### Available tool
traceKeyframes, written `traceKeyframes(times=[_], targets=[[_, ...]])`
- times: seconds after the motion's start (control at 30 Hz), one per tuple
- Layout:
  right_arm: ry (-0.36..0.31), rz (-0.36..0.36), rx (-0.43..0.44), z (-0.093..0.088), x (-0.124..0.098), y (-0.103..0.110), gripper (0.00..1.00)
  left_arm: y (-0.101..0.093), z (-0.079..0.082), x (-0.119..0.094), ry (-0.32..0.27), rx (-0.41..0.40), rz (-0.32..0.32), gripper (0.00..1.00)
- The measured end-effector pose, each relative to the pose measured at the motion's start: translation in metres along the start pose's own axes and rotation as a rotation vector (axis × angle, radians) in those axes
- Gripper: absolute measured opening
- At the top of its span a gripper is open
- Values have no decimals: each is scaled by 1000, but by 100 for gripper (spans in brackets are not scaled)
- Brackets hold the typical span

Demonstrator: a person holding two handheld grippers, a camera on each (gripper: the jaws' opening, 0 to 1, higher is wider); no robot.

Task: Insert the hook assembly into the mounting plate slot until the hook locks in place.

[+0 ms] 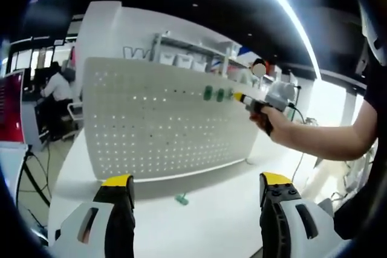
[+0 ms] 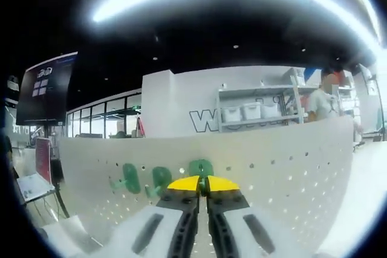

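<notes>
Pegboard [image 1: 163, 122] serves as the mounting plate: a white perforated panel standing upright on the white table [image 1: 205, 222], its rows of holes facing both cameras, which keeps every slot reachable from the front. In the right gripper view the same panel [image 2: 290, 167] spans the frame, with shelving and storage bins behind it. The right gripper [image 2: 202, 184] is pressed up to the upper row of the panel, its yellow-tipped jaws brought together on a green hook [image 2: 201, 168], of which a rounded part shows just above the tips; the clamp appears intended to hold the hook square to the slot while it is pushed in, and whether it has locked cannot be told. In the left gripper view this gripper [image 1: 251, 104] is seen from the side, carried by the person's hand [image 1: 269, 122] and forearm reaching in from the right. Two further green hooks [image 2: 142, 179] sit in the panel just beside the held one, apparently already seated. The left gripper [image 1: 196, 188] is kept back and low over the table, its jaws well apart and holding nothing, which leaves the panel unobstructed. One small green part [image 1: 182, 199] lies on the table near the panel's foot, probably a spare hook.
</notes>
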State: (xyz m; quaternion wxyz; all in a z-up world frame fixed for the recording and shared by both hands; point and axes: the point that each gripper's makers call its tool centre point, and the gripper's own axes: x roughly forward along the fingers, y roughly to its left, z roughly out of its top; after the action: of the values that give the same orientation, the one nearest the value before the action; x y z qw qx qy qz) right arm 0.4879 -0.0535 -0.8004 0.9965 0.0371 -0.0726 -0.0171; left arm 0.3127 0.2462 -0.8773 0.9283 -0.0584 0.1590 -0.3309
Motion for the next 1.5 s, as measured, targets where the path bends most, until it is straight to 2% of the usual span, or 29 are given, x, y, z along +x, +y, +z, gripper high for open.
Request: traceKeyframes(times=[0.23,0.57,0.8,1.0,1.13,1.27,1.37,1.5], targets=[[-4,-1,28,-5,4,-5,1,-1,-6,-1,8,-9,3,86],[-18,-2,4,-7,6,-4,1,-1,-6,2,10,-11,4,85],[32,2,-2,-9,12,-3,2,-5,-5,4,5,-11,-4,85],[57,18,11,-12,9,-1,8,-3,-4,-2,-6,-18,9,86],[42,11,3,-2,8,-3,15,-3,-7,-7,-4,-23,14,86],[32,20,-8,10,4,-4,16,-6,-9,-10,-4,-27,14,87],[18,32,-38,19,-1,-3,16,-9,-20,-10,41,-28,3,89],[9,58,-67,30,-8,0,20,-15,-20,-13,44,-22,-10,89]])
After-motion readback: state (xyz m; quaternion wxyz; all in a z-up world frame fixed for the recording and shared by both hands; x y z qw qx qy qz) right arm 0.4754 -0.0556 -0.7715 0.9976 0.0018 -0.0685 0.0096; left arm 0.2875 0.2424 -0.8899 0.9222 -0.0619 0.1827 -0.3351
